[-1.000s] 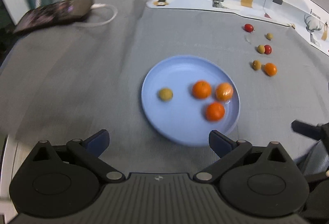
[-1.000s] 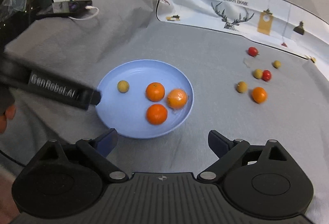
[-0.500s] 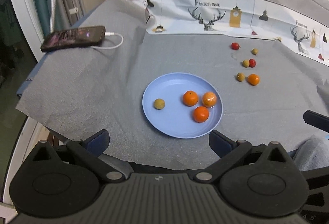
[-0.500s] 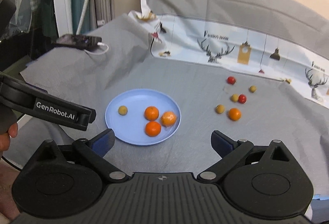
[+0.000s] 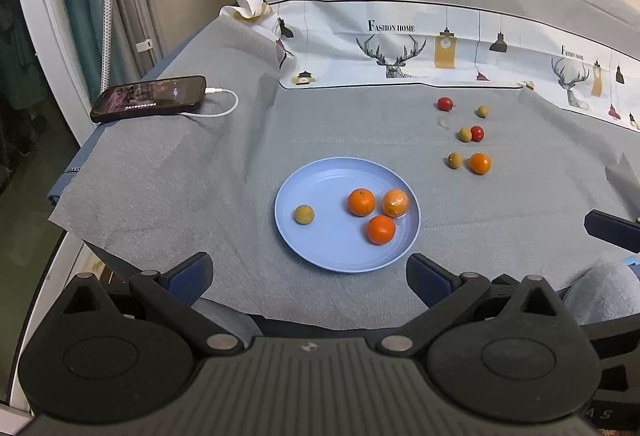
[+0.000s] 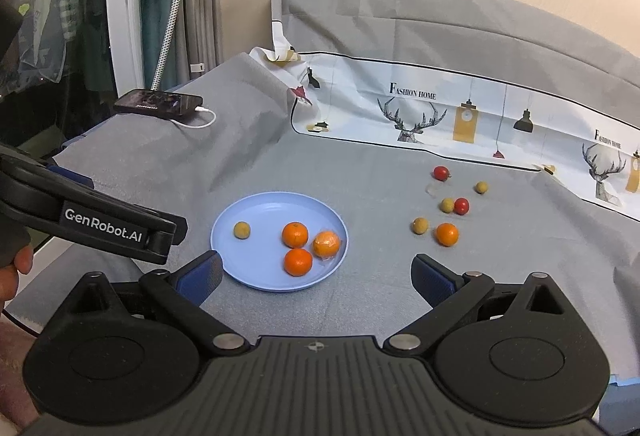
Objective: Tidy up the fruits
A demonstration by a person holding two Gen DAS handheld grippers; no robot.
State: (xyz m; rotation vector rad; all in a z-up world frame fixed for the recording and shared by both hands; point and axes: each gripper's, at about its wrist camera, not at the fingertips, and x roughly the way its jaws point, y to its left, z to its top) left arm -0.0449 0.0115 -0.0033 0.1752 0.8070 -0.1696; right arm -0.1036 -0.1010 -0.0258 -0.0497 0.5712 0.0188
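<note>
A blue plate [image 5: 320, 256] [image 6: 256, 276] lies on the grey cloth with three oranges [image 5: 361, 202] [image 6: 295, 234] and one small tan fruit [image 5: 304, 214] [image 6: 242, 229] on it. To its right, loose on the cloth, are one orange [image 5: 479, 163] [image 6: 447, 234], two red fruits [image 5: 445, 103] [image 6: 441, 172] and three small tan fruits [image 5: 455, 160] [image 6: 420, 225]. My left gripper [image 5: 308, 274] is open and empty, held back near the table's front edge. My right gripper [image 6: 316, 276] is also open and empty, back from the plate.
A phone [image 5: 150, 98] [image 6: 158, 102] on a white charging cable lies at the far left corner. A printed paper sheet [image 5: 440, 48] runs along the back. The left gripper's body [image 6: 100, 220] and a hand show at the left of the right wrist view.
Both grippers have pulled back and up from the plate, so plate and fruits look smaller and farther. The fruits have not moved. Both stay open.
</note>
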